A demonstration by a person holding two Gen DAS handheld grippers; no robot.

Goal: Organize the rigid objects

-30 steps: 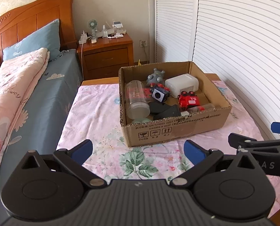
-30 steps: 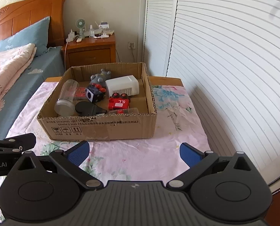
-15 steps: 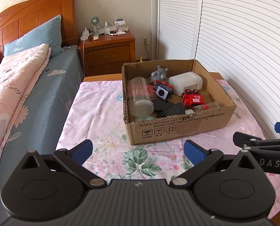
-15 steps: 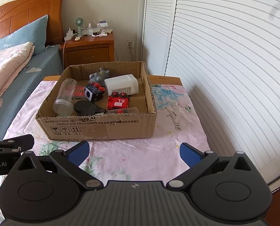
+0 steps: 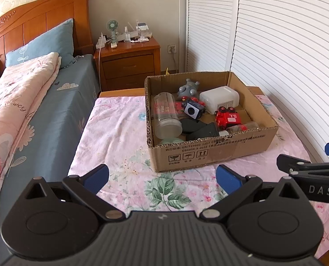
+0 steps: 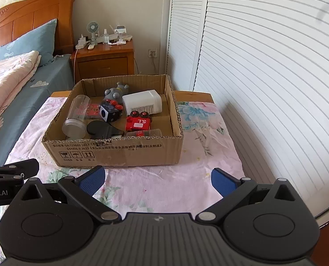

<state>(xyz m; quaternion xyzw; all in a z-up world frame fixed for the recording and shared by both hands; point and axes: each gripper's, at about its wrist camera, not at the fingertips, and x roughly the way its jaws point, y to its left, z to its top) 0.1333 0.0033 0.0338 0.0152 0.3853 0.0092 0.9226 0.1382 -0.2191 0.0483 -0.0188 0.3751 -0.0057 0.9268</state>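
Cardboard box (image 5: 211,153) sits at centre frame in both wrist views, resting on a table covered by a pink floral cloth (image 5: 120,137). Contents, all inside the box: clear plastic jar (image 5: 165,116) lying on its side along the left wall; grey spiked toy (image 5: 188,90) at the back; white rectangular container (image 5: 219,99) at back right; dark cube with red knobs (image 6: 110,112) mid-box; red toy vehicle (image 6: 139,123) marked "S.L" right of centre; black object (image 6: 102,129) against the front wall.

Left gripper (image 5: 162,178) occupies the lower frame, short of the box, jaws spread wide, holding nothing. Right gripper (image 6: 157,178) likewise: jaws wide apart, empty, clear of the box.

Wooden nightstand (image 5: 129,64) stands in the upper centre, bed (image 5: 42,102) at left.
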